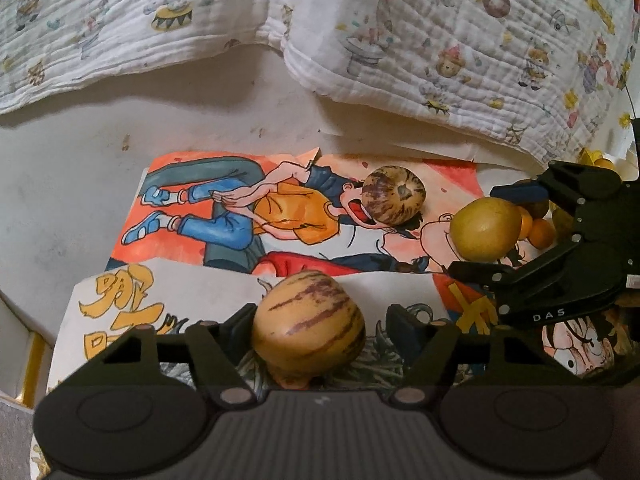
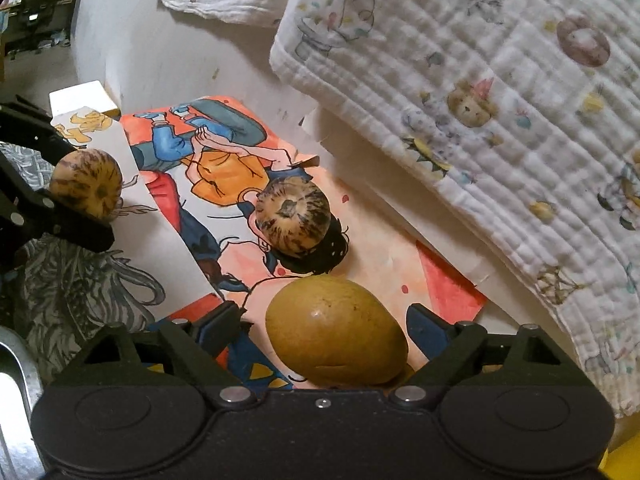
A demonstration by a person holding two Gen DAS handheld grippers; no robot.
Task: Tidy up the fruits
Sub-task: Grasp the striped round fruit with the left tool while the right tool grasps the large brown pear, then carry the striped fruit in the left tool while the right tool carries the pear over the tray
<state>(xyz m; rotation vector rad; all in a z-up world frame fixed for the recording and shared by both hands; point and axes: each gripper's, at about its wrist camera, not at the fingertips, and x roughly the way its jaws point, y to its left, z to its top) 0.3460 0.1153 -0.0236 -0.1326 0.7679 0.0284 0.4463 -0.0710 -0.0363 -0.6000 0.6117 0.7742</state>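
Three fruits lie on painted cartoon paper sheets (image 1: 240,216) covering the white desk (image 1: 60,184). Left gripper (image 1: 320,322): fingers spread wide, straddling the tan, purple-striped round melon (image 1: 308,320), with a visible gap on each side. Right gripper (image 2: 328,322): fingers wide, flanking the smooth yellow-green oval fruit (image 2: 336,330), not clamped on it. Between and beyond both sits a second purple-streaked round melon (image 2: 293,222), free of either gripper. Small orange fruits (image 1: 538,230) lie behind the right gripper. A white printed quilted blanket (image 2: 480,100) borders the sheets

"DAS" on right tool (image 1: 486,232)
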